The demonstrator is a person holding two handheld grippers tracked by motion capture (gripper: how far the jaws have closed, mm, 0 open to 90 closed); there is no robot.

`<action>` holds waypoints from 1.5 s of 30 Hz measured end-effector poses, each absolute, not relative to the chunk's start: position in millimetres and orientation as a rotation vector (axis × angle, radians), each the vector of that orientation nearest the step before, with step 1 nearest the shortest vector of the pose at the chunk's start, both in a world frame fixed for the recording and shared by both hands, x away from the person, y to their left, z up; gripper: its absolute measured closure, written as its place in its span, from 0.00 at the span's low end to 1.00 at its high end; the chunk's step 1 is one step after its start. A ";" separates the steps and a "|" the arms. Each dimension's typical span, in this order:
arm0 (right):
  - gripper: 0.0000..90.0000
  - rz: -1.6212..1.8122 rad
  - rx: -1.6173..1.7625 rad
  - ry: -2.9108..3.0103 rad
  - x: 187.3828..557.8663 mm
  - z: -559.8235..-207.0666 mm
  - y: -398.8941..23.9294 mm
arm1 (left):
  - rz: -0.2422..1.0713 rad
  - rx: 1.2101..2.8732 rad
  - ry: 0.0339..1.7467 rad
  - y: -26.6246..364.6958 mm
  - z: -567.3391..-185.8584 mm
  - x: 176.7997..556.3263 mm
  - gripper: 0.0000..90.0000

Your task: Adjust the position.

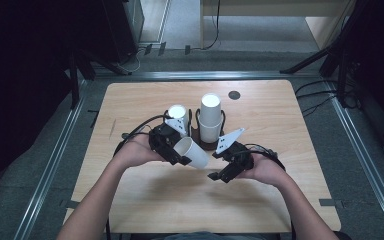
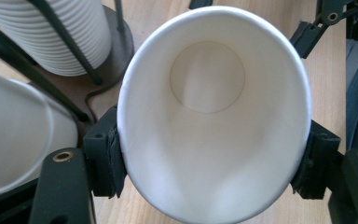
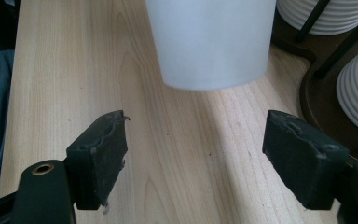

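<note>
A white paper cup point(image 1: 192, 152) lies tilted on its side between the two grippers, above the wooden table point(image 1: 280, 200). My left gripper point(image 1: 177, 156) is shut on the paper cup point(image 2: 214, 116) near its rim, and the squeeze makes the mouth oval. The cup's closed bottom point(image 3: 212, 42) points at my right gripper point(image 3: 200, 156), which stands open a short way off with nothing between its jaws. In the high view my right gripper point(image 1: 219, 175) sits just right of the cup. Two stacks of white cups point(image 1: 210, 117) point(image 1: 178, 116) stand in a dark wire holder behind.
The holder's dark round base point(image 3: 324, 70) and thin black rods point(image 2: 58, 28) stand close behind the held cup. A small dark hole point(image 1: 234, 95) marks the table's far side. Bare table lies in front of the hands and to both sides.
</note>
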State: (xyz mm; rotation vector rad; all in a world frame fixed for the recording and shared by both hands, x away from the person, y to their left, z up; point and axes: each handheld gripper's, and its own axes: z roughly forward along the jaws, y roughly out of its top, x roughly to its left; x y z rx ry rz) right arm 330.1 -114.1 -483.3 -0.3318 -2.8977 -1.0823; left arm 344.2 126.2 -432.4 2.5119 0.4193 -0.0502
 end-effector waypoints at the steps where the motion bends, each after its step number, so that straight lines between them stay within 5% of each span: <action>1: 0.25 -1.083 -0.330 -2.898 330.0 -483.6 -113.6 | -0.052 2.515 0.418 124.3 -433.2 343.7 0.31; 21: 0.25 -1.089 -0.306 -2.891 327.6 -485.3 -104.1 | -0.070 2.579 0.315 90.4 -440.9 331.3 0.31; 31: 0.37 -1.109 -0.259 -2.860 326.0 -483.3 -100.4 | -0.068 2.576 0.307 85.4 -441.7 328.7 0.29; 45: 0.37 -1.136 -0.265 -2.861 327.3 -478.7 -104.3 | -0.086 2.535 0.367 90.4 -447.2 331.4 0.14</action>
